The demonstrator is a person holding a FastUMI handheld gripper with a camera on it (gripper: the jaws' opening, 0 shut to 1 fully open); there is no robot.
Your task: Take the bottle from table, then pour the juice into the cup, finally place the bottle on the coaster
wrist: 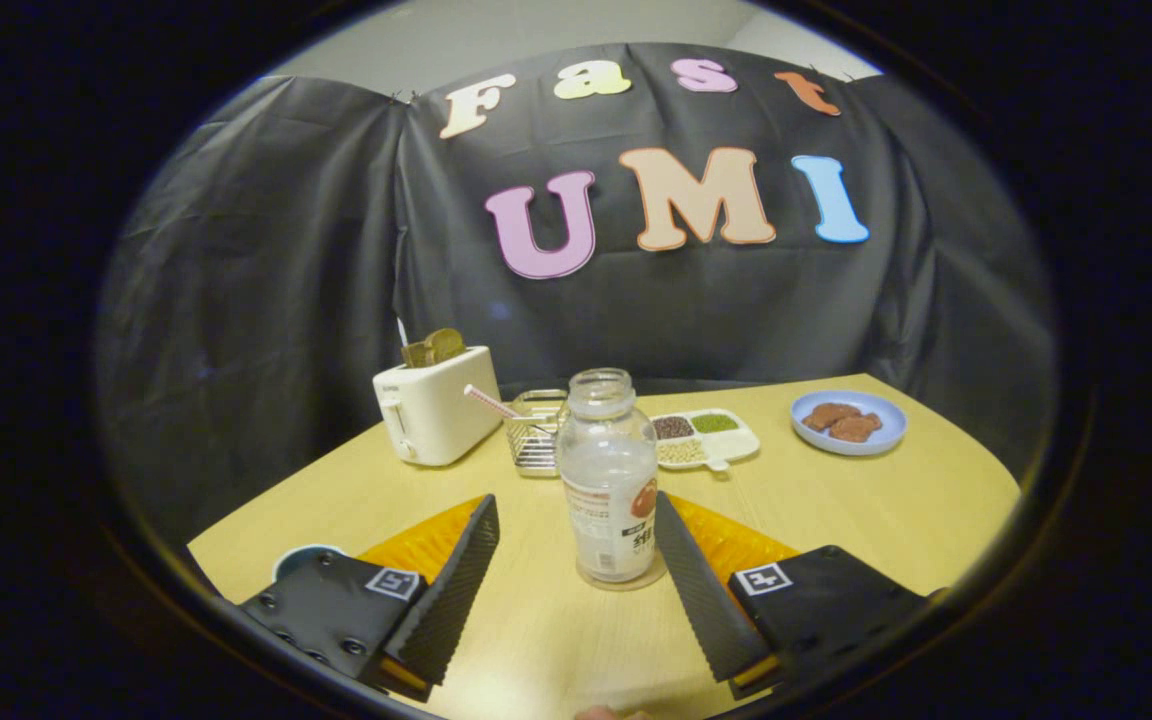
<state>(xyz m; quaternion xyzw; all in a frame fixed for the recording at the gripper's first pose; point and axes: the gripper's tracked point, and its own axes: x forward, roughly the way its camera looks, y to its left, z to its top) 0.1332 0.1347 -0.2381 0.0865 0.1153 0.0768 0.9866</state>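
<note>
Fingers nearest me: gripper spread wide, released, gripping nothing. Left fingertip well clear of the bottle; right fingertip just beside its label, can't tell if it touches. Bottle upright, uncapped, between the tips, standing on a clear round coaster I can barely make out. Left to right beyond: a round rim behind the left finger mount, mostly hidden, can't identify; white toaster with bread; wire basket with a striped straw, partly behind the bottle; divided tray of beans; blue plate with brown food. All on the wooden table.
</note>
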